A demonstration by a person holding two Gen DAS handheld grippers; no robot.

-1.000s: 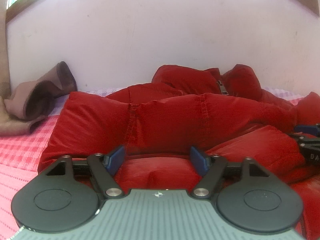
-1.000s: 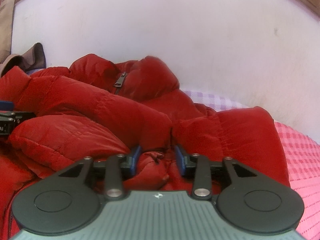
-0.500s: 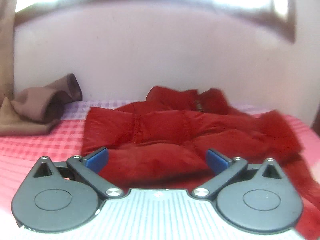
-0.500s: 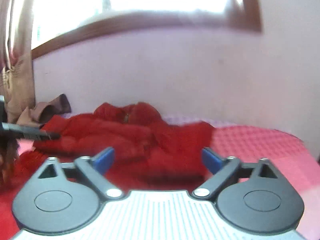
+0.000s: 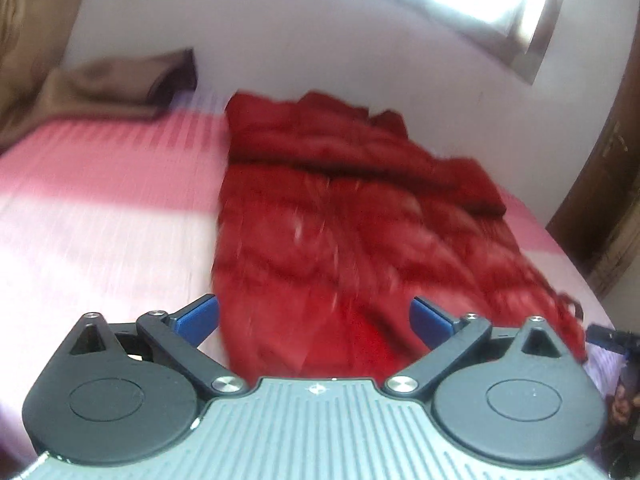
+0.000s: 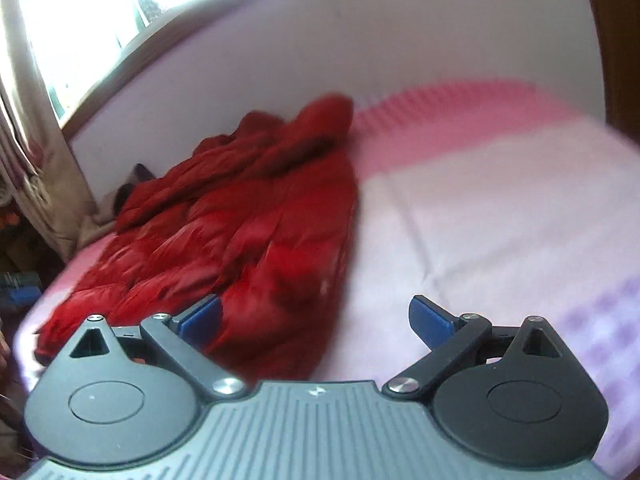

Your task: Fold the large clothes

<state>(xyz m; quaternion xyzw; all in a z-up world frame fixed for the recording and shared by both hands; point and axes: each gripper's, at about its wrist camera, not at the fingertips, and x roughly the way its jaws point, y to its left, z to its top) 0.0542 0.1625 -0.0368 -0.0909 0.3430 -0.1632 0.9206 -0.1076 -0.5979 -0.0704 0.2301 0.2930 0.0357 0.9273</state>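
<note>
A red puffer jacket (image 5: 352, 216) lies spread on a pink and lilac checked bed (image 5: 100, 208), its far end by the wall. It also shows in the right wrist view (image 6: 240, 224), left of centre. My left gripper (image 5: 314, 318) is open and empty, raised above the jacket's near end. My right gripper (image 6: 314, 318) is open and empty, held above the jacket's near right edge and the bare sheet (image 6: 500, 220). Both views are motion blurred.
A brown cloth (image 5: 100, 88) lies at the bed's far left by the white wall (image 5: 320, 40). A curtain (image 6: 36, 152) hangs under a window (image 6: 120, 8) at the left. A dark wooden frame (image 5: 608, 184) stands at the right.
Both grippers opened wide, let go of the jacket's folds and pulled back and up. The jacket now lies farther away and flatter on the bed.
</note>
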